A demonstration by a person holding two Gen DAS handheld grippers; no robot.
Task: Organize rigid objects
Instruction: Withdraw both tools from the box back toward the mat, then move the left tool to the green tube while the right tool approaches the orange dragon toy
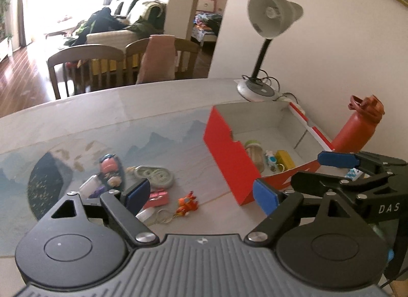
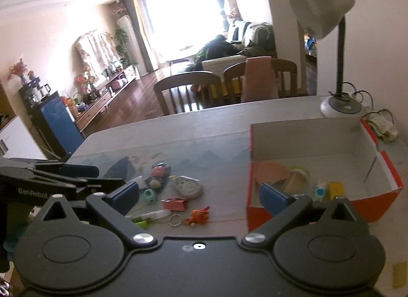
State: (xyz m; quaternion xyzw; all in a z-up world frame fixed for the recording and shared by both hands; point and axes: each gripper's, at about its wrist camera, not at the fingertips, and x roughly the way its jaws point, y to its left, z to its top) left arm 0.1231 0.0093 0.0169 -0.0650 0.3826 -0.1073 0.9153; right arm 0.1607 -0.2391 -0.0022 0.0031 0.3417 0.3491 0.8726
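Observation:
An open red cardboard box stands on the table and holds a jar, a yellow block and a small blue-white toy. Left of it lie a doll figure, a grey-green disc, a pink case, an orange keychain toy and a white tube. My left gripper hovers open above these loose things, empty. Beside it my right gripper is open and empty by the box's near corner.
A grey desk lamp stands at the table's far right with cables around its base. A red bottle stands behind the box. Wooden chairs line the far table edge. A printed mat covers the tabletop.

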